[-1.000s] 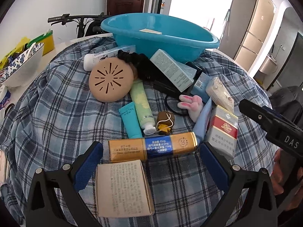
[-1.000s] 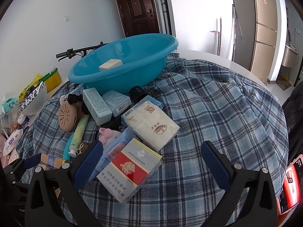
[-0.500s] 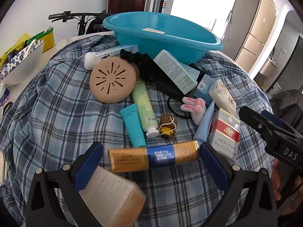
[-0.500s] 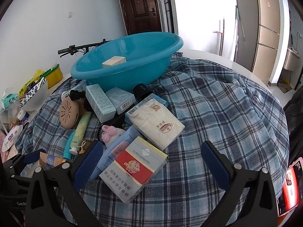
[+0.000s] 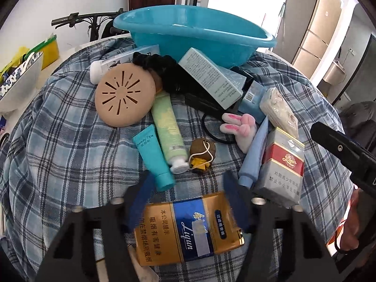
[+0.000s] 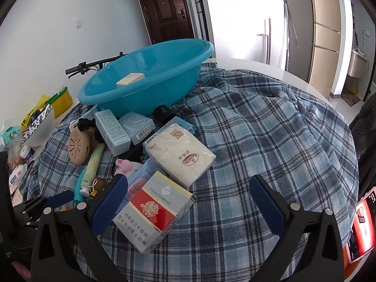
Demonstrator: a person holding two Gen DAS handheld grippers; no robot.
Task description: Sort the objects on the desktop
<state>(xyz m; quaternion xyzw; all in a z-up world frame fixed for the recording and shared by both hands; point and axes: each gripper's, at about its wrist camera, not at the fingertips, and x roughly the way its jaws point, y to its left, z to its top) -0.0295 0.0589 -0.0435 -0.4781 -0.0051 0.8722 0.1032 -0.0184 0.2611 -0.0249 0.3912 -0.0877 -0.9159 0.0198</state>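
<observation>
Gold-and-blue cigarette pack (image 5: pixel 188 225) sits clamped in your left gripper (image 5: pixel 188 202), whose jaws have just closed, over the plaid cloth (image 6: pixel 270 141); your right gripper (image 6: pixel 188 202) gapes empty; blue basin (image 6: pixel 150 75) sits before the brown door (image 6: pixel 166 9).

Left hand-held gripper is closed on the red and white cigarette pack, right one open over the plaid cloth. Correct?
Not quite. In the left wrist view the left hand-held gripper, whose jaws have just been closing, is clamped on the gold and blue cigarette pack. The red and white cigarette pack lies free on the plaid cloth. The right hand-held gripper is open.
</observation>
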